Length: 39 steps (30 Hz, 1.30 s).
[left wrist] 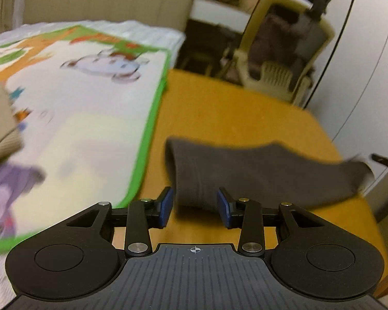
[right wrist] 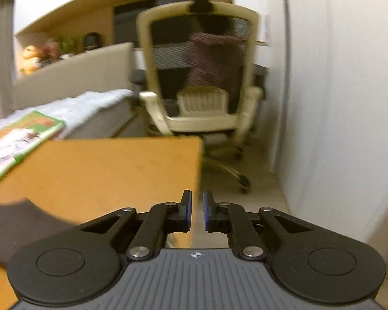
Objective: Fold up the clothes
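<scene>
A dark grey ribbed garment [left wrist: 258, 173] hangs a little above the orange wooden table [left wrist: 219, 108], stretching right from my left gripper [left wrist: 195, 206]. Its near end fills the gap between the blue pads [left wrist: 166, 206], which are shut on it. In the right wrist view a corner of the same grey garment [right wrist: 18, 227] shows at the lower left. My right gripper [right wrist: 197, 206] is over the table's right edge [right wrist: 198, 170]; its jaws are shut to a thin slit with nothing between them. Both views are motion-blurred.
A cartoon play mat with a green border [left wrist: 85, 98] covers the table's left part, with a beige ribbed cloth [left wrist: 0, 124] at its left edge. A cream office chair [right wrist: 201, 77] stands beyond the table's far right corner. A white wall [right wrist: 336, 103] runs along the right.
</scene>
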Motion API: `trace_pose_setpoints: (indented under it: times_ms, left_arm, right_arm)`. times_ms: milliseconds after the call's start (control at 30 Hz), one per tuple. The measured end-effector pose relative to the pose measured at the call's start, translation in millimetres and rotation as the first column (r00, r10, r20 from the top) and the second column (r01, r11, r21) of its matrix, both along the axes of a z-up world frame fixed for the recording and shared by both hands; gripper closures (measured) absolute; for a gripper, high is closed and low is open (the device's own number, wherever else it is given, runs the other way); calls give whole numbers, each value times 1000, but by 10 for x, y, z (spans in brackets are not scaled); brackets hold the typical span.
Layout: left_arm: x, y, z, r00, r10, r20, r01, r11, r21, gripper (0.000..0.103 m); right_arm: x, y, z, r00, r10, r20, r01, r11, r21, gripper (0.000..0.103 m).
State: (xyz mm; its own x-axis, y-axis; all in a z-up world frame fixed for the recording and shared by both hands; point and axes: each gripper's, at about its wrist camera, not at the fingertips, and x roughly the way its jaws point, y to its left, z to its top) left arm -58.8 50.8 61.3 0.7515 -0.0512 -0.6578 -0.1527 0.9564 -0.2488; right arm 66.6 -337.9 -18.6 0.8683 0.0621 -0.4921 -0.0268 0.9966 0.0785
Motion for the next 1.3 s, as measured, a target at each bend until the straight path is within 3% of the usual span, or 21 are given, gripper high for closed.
trace_pose_setpoints:
  times_ms: [33,100,167,267,367,400,433,533,600,667,800,1000,1100,1167,1300]
  left_arm:
    - [-35,13,34,1000,0,19,0,1000,-16,57]
    - [-48,-3,129,997,-17,73,19,999,-29,40]
    - [-13,-53,213,992,-40,123,44,998,-34,27]
    - [208,-220,189,987,-77,138,84,995,-45,21]
    - [476,-410,31,984,-128,121,138,988,-75,13]
    - [555,-476,-40,985,-140,105,149,985,-83,11]
    - [633,-540,-118,986,-148,83,155,984,-91,10]
    - [819,-638,-400,988,-151,4,151,979,-134,9]
    - [875,-643,-442,991,-130,41,132,990,-45,9]
    - [1005,-626,-476,996,-86,39,83,994,73,9]
    - [1321,-604,-583,998,-38,51,27,979,200,3]
    - [1437,-676,-546,999,-26,40,16,974,227,0]
    - [1373,-693,-558,999,-24,45,13,973,229,0]
    - [1336,-698,-556,999,-23,49,11,974,225,0]
    - [1315,-677,-545,998,-23,56,11,978,210,0]
  right_arm:
    - [-73,-58,-19,1000,-17,1,17,1000,21,89]
    - [-165,-121,0,1000,-29,12,28,997,72,79]
    - [-232,-88,28,1000,-4,26,1,994,113,58]
    - [-221,45,-37,998,64,15,-66,986,152,41]
    - [-113,212,-202,993,102,-65,-92,984,150,42]
    - [-48,275,-283,988,111,-110,-96,986,138,46]
    - [12,350,-362,980,126,-154,-108,987,121,64]
    - [49,574,-457,977,154,-146,-155,988,5,64]
    - [124,578,-469,978,154,-139,-157,988,-11,64]
    - [254,551,-498,979,149,-140,-150,989,5,57]
    - [477,659,-524,981,143,-135,-145,989,-10,53]
    - [411,765,-528,989,72,-127,-71,997,13,43]
    - [282,720,-523,992,45,-122,-39,998,45,33]
    - [213,714,-509,992,2,-125,1,1000,24,10]
    - [79,742,-410,998,-38,-51,37,999,-33,4]
